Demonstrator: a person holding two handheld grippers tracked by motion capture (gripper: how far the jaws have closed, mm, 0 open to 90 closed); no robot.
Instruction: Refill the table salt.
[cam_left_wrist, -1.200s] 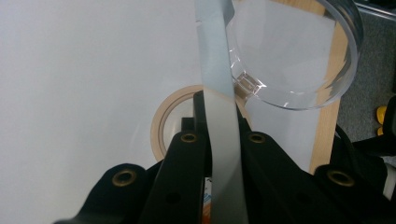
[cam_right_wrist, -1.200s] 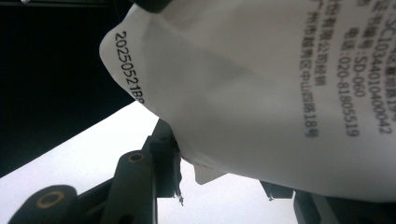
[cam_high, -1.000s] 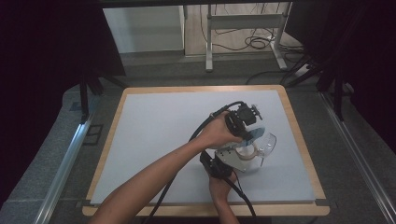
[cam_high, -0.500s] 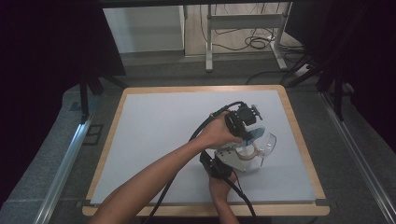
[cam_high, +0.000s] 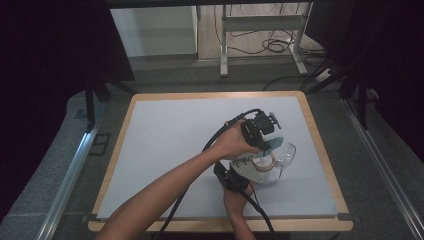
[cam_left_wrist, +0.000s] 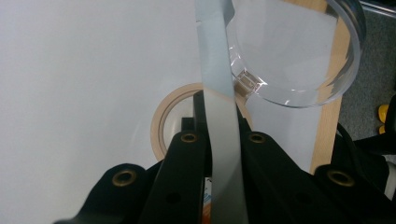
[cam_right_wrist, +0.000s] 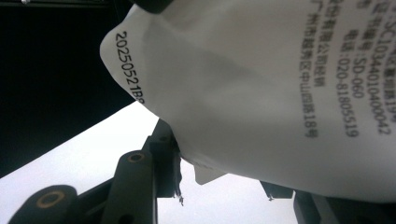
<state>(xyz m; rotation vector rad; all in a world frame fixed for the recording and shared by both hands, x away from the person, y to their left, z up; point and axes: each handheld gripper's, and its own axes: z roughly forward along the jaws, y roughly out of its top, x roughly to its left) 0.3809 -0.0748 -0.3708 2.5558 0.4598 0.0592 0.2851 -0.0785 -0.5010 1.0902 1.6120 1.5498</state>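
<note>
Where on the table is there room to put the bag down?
The grey mat is bare all along its left side, from the wooden table edge to the left forearm, and across the far strip behind the left gripper. It is crowded at the right front, where both grippers, the white bag, the tape roll and the clear lid sit together.

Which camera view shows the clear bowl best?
The left gripper view: the clear bowl is near, its curved rim sharp beside the packet edge. In the high view the bowl looks small and partly covered.
</note>
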